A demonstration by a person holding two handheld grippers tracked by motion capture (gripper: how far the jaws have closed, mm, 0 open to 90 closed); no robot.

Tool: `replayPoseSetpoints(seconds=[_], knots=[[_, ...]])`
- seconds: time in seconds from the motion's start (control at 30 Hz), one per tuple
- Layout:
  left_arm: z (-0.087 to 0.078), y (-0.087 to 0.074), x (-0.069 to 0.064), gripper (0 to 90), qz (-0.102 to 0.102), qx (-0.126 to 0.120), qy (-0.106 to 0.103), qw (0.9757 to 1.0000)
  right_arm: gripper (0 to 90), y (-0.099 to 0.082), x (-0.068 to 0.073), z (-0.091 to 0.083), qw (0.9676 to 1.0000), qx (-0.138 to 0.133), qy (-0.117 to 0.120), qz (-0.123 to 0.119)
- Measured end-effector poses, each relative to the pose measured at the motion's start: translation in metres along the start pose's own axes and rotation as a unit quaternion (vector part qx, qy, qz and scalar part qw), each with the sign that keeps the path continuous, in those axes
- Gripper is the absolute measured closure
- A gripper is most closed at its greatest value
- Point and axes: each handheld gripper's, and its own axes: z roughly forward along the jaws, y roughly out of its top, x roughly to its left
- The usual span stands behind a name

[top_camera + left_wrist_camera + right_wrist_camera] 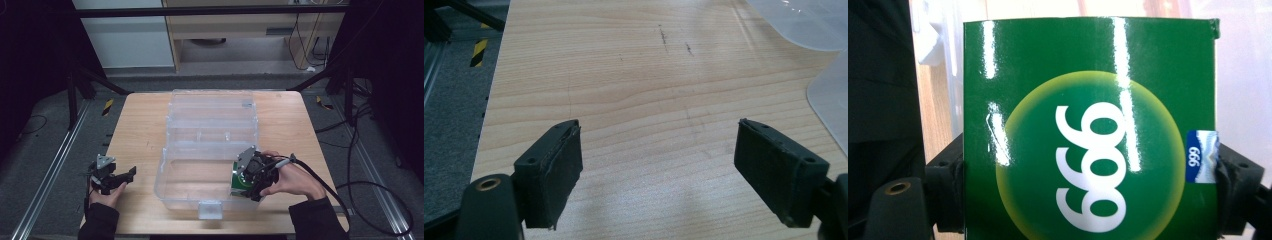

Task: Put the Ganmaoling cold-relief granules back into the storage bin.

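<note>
Clear plastic bin (210, 131) surrounds our right gripper (251, 186), clamping a glossy green box (1090, 135); at nine o'clock, left gripper (120, 178) gapes empty.

green box (1088, 130) bottom: cut off by frame | clear case (210, 145) contents: too faint to tell

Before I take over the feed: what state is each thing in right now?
Left gripper: open, empty, over bare table.
Right gripper: shut on green box, held at the bin's front right part.
Green box: gripped by its two sides, glossy face toward the camera.
Clear bin: lid open, folded back; inside looks empty.
</note>
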Motion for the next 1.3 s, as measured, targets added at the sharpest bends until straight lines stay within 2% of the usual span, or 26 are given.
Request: replayPoseSetpoints(seconds=[0.3,0.4,0.43,0.6,0.67,1.07,1.17,1.3], knots=[[0.000,0.000,0.000,18.7,0.000,0.000,0.000,1.0000,15.3,-0.001,0.000,0.012,0.9999,0.012,0.001,-0.003],[0.000,0.000,0.000,18.7,0.000,0.000,0.000,1.0000,15.3,-0.002,0.000,0.014,1.0000,0.009,0.002,-0.002],[0.000,0.000,0.000,18.7,0.001,0.001,0.001,1.0000,15.3,-0.005,-0.001,0.016,1.0000,0.004,0.006,0.006],[0.000,0.000,0.000,18.6,0.001,0.001,0.000,1.0000,15.1,-0.007,-0.001,0.020,1.0000,0.004,0.006,0.004],[0.000,0.000,0.000,18.7,0.000,0.001,0.000,1.0000,14.7,-0.006,-0.002,0.024,0.9999,0.013,0.007,0.004],[0.001,0.000,0.000,18.6,0.000,0.001,-0.001,1.0000,12.7,-0.006,-0.004,0.029,0.9995,0.031,0.010,0.005],[0.001,0.000,0.000,18.6,0.000,0.002,-0.001,1.0000,14.3,-0.008,-0.005,0.019,0.9999,0.008,0.005,0.010],[0.000,0.000,0.000,18.6,0.000,0.002,-0.001,1.0000,13.5,-0.010,-0.004,0.009,0.9998,-0.006,-0.008,0.019]])
